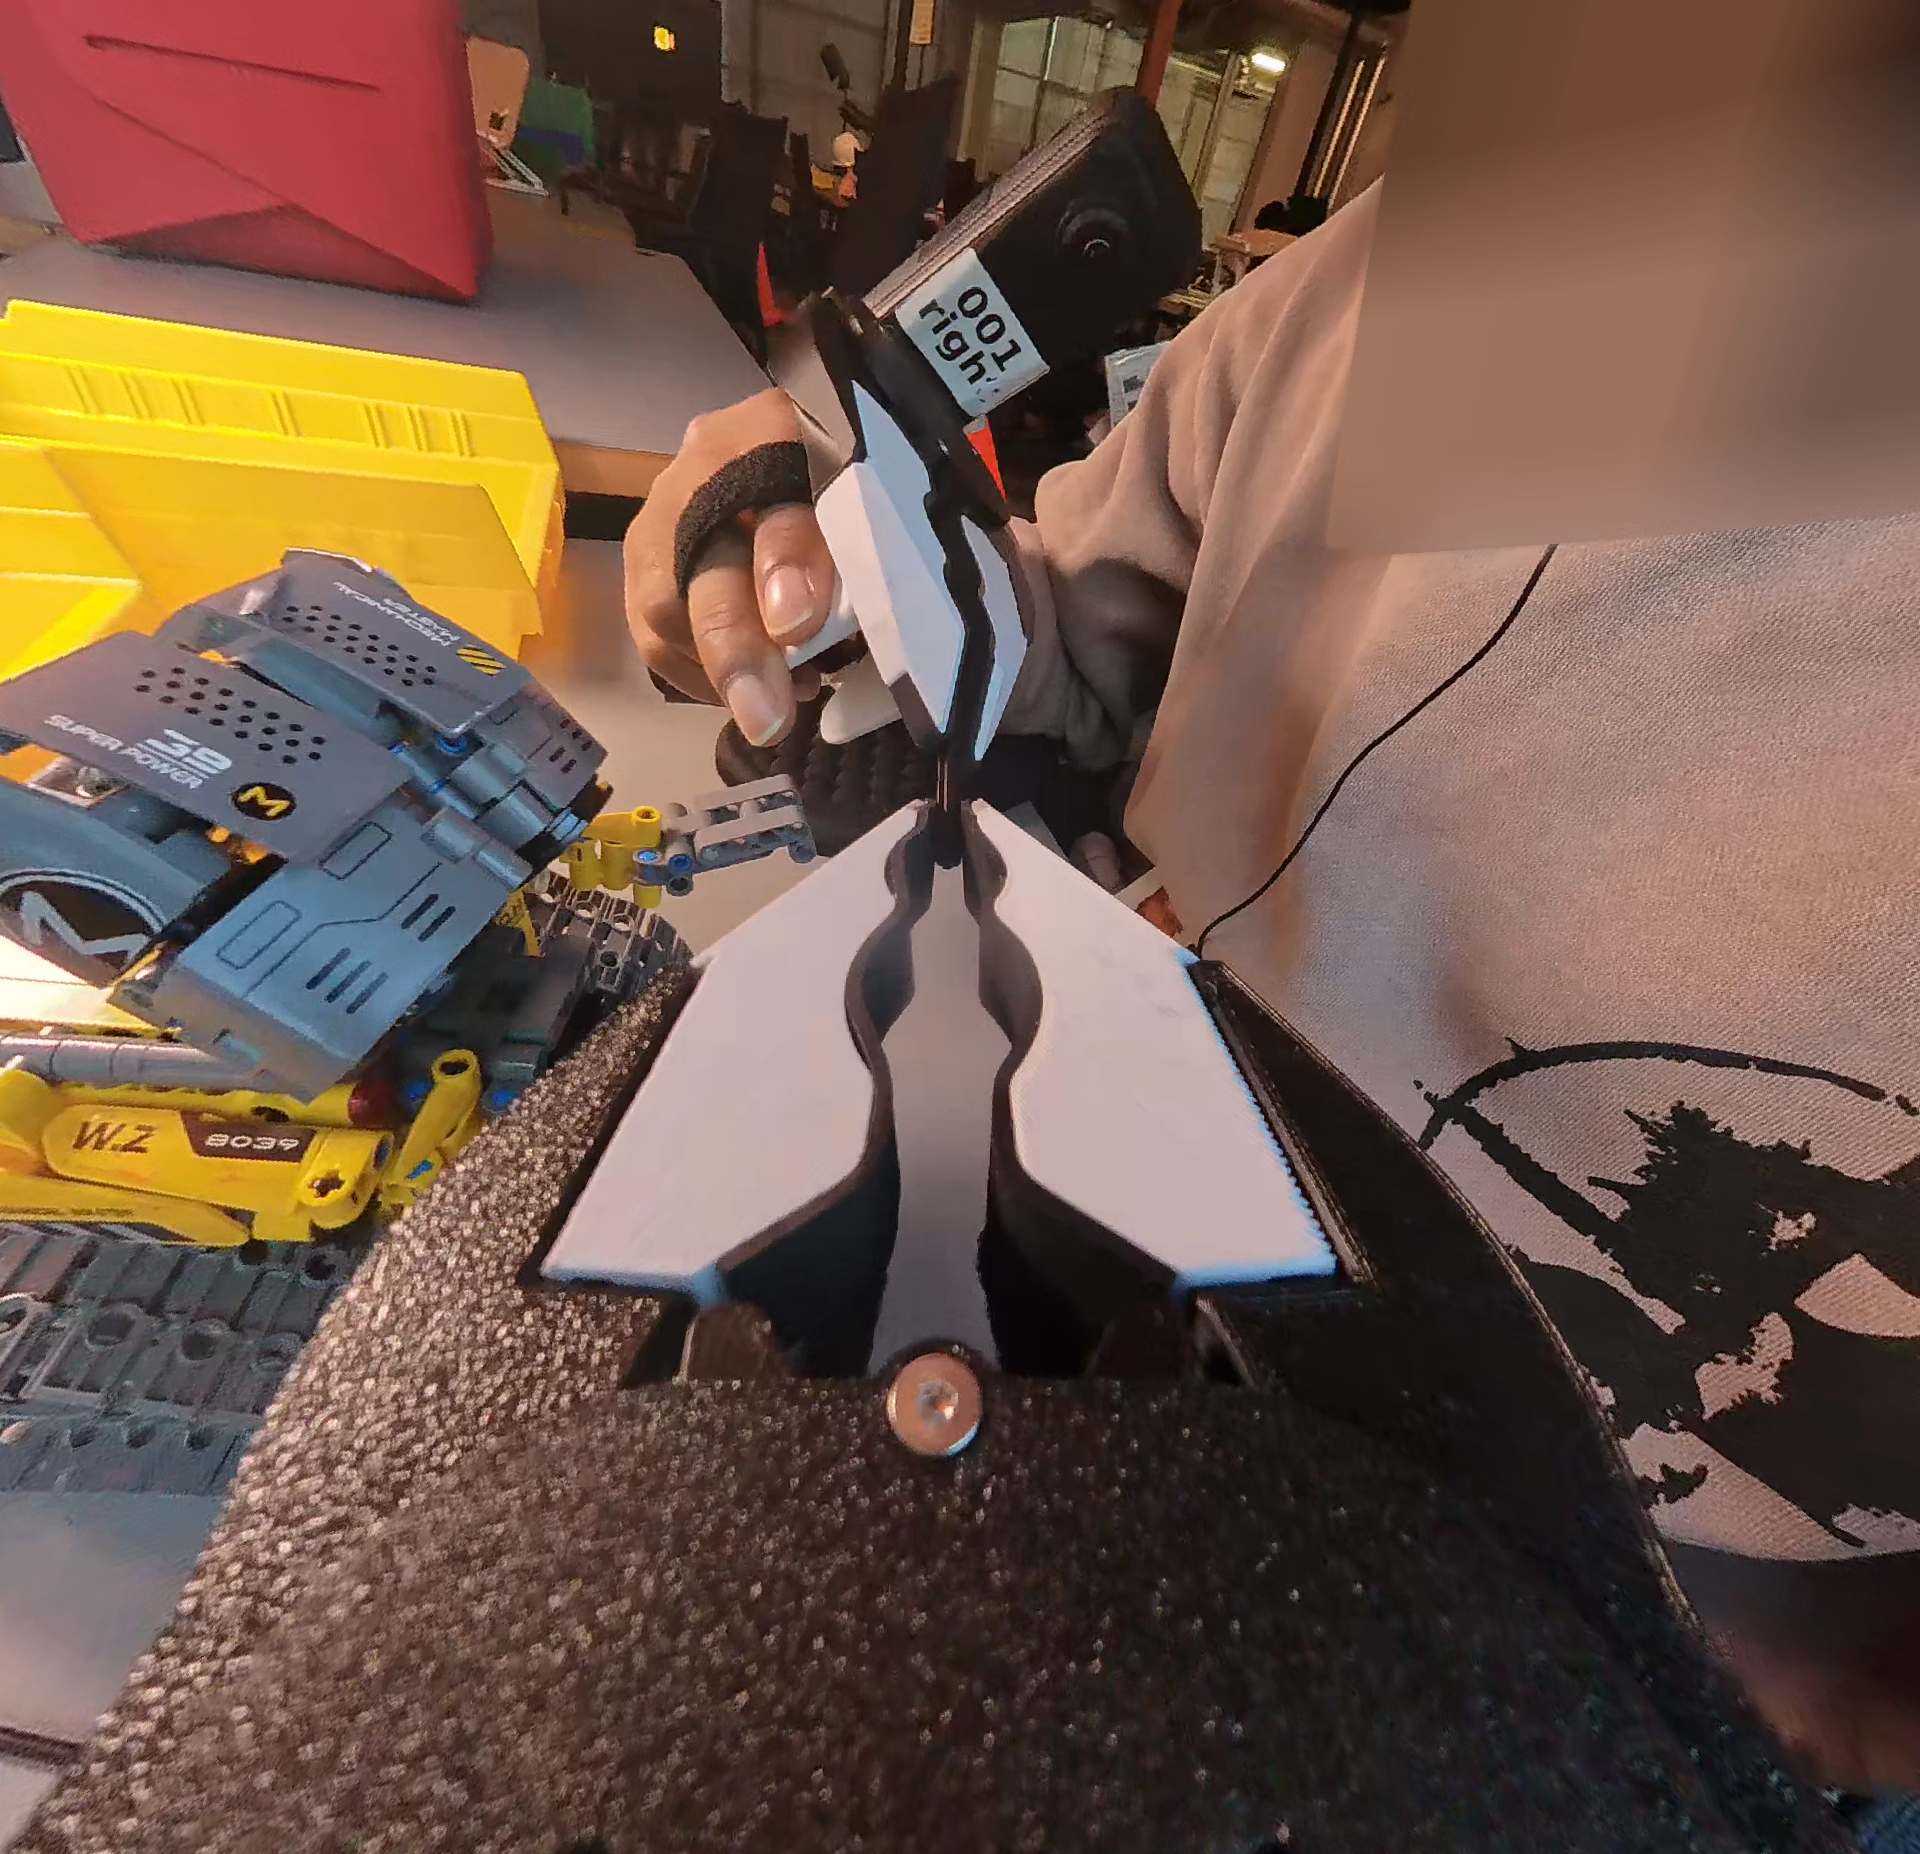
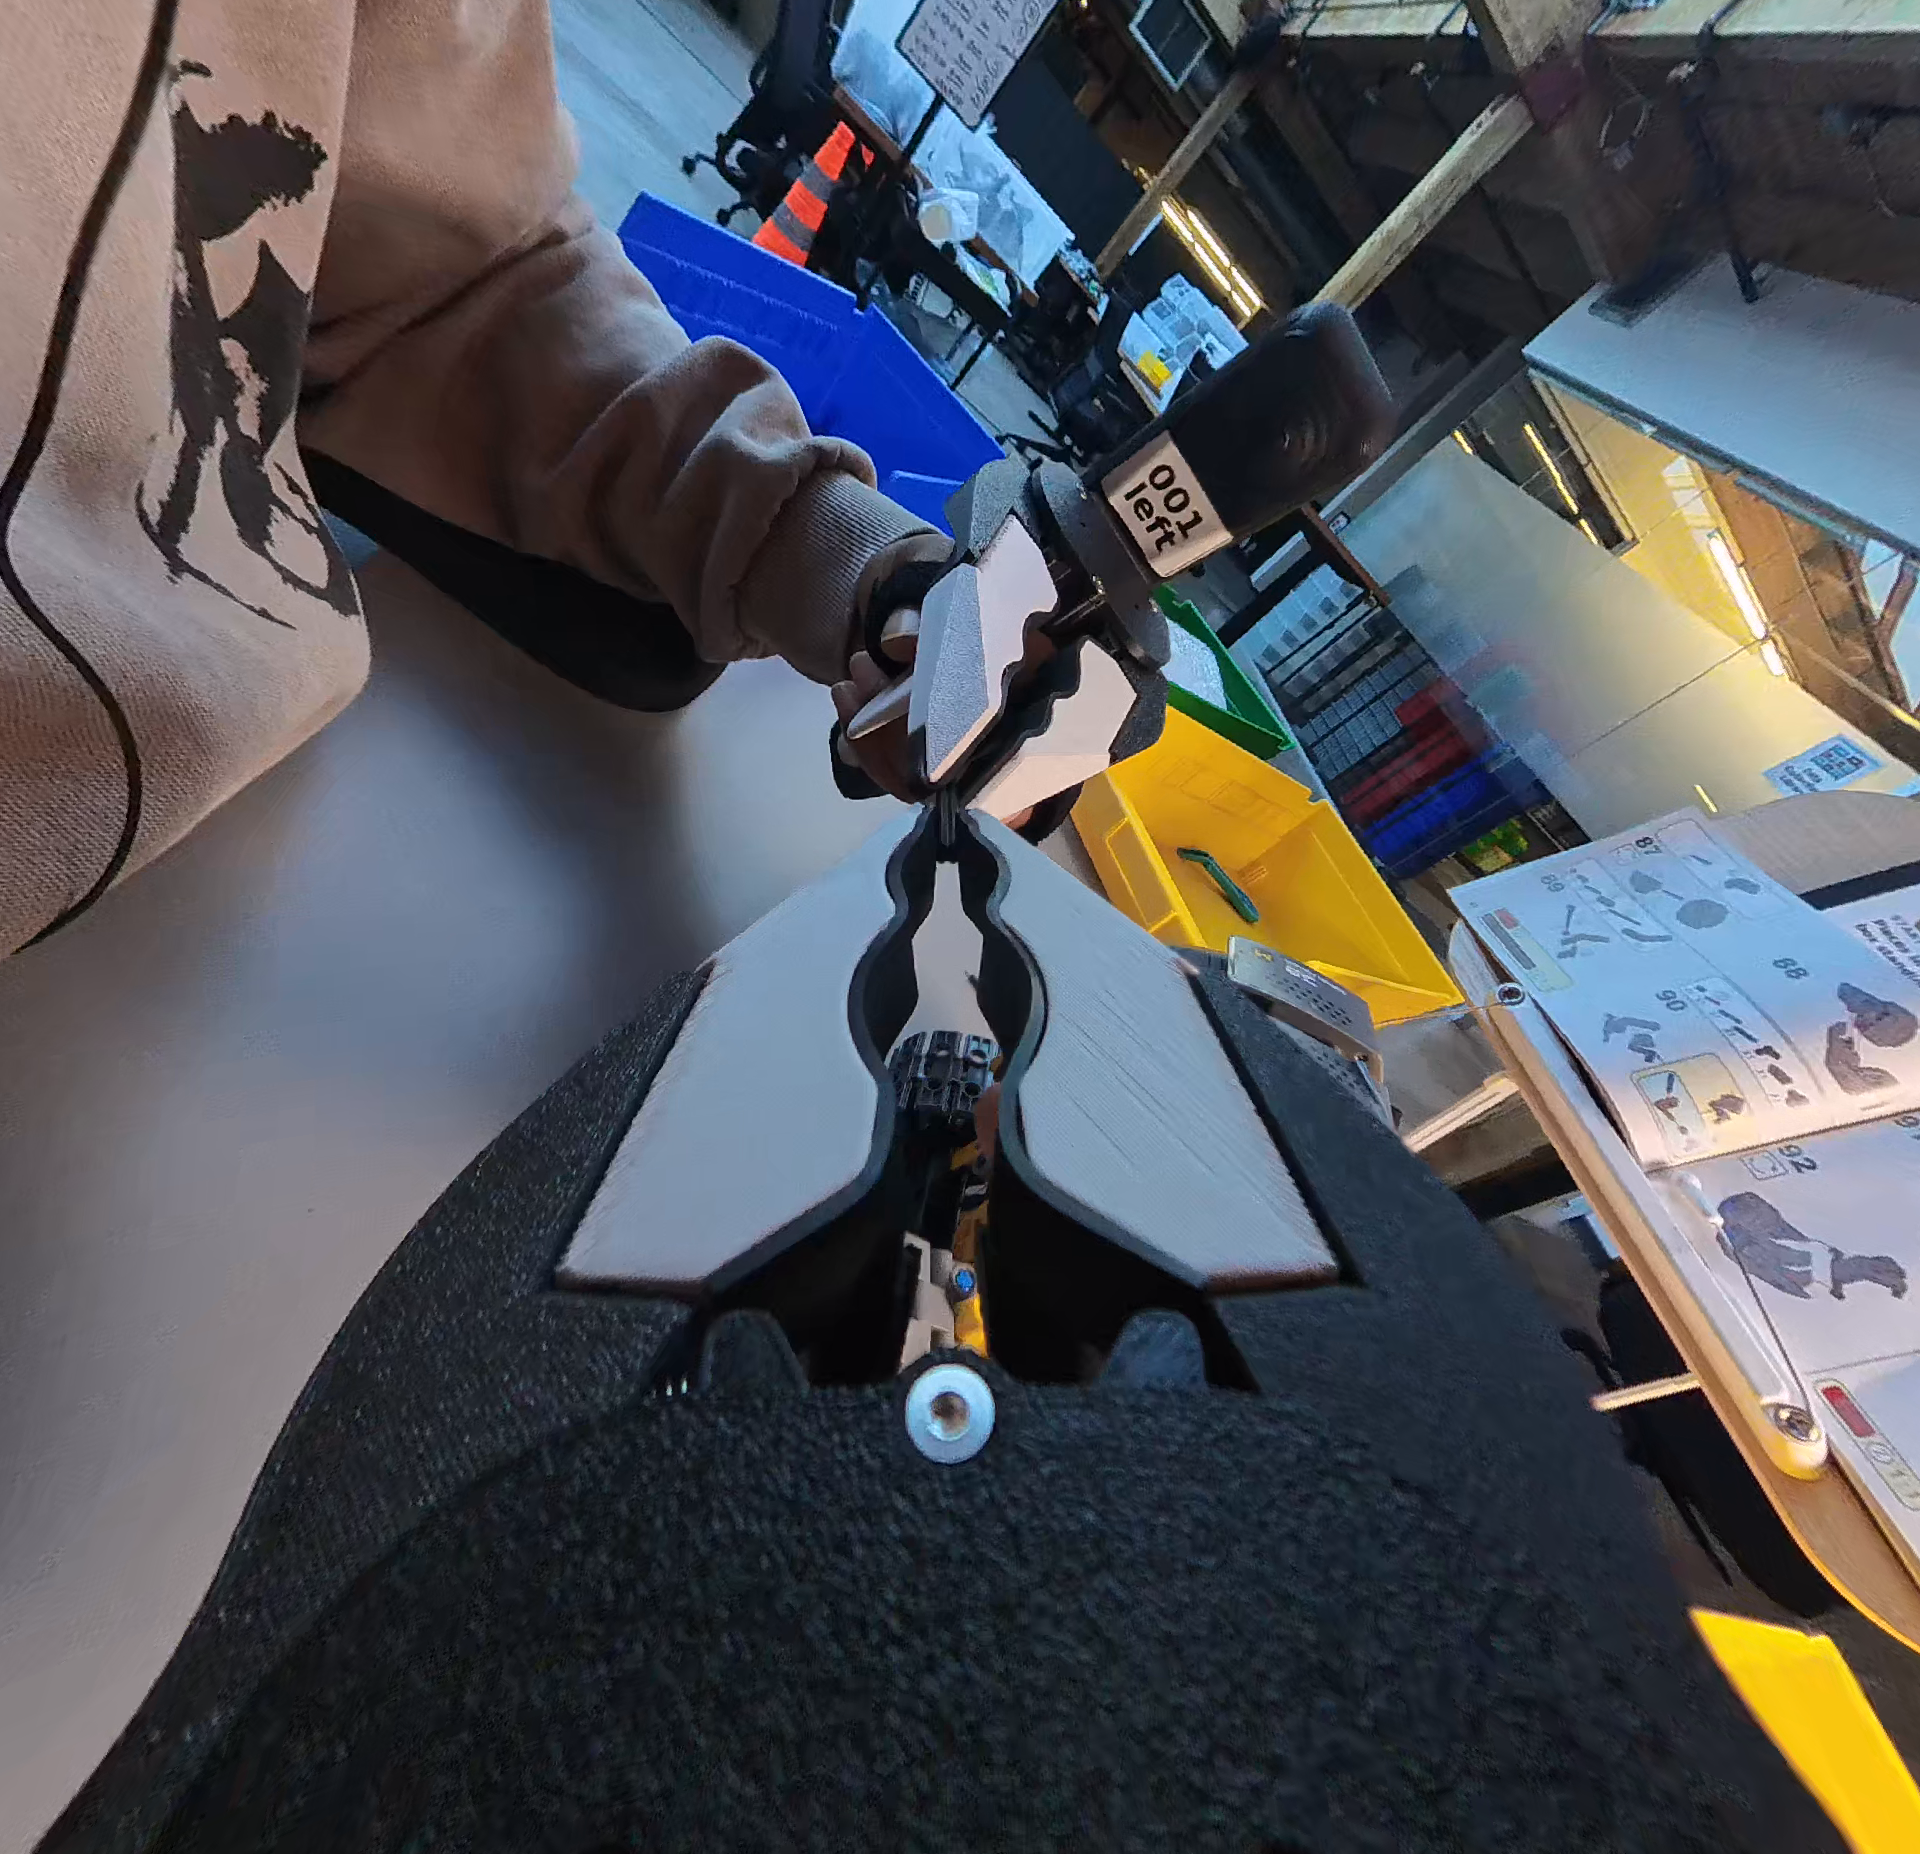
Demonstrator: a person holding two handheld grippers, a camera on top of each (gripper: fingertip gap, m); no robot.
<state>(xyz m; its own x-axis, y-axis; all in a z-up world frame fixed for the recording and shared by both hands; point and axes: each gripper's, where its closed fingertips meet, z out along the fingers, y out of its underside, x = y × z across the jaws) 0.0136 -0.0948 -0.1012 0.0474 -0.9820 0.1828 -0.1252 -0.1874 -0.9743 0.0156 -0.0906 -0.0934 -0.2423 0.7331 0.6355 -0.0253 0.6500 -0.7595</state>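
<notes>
My left gripper point(image 1: 945, 836) and my right gripper point(image 1: 948, 755) meet tip to tip in the air, in front of a person in a beige sweatshirt. Both are shut on the same small thin black piece point(image 1: 948, 794), one from each end. In the right wrist view, my right gripper point(image 2: 945, 838) faces my left gripper point(image 2: 951, 788) with the black piece point(image 2: 948, 815) between them. A grey and yellow brick-built vehicle model point(image 1: 270, 869) lies on the table to the left, below the grippers. A black part of it point(image 2: 940, 1077) shows through the right jaws.
Yellow bins point(image 1: 260, 474) and a red object point(image 1: 249, 90) stand behind the model. In the right wrist view a yellow bin point(image 2: 1247, 869) holds a green part point(image 2: 1221, 879). An open instruction booklet point(image 2: 1714, 1025) lies at the right, with a blue bin point(image 2: 810, 350) behind. Both grippers' tips are close together, under 4 cm apart.
</notes>
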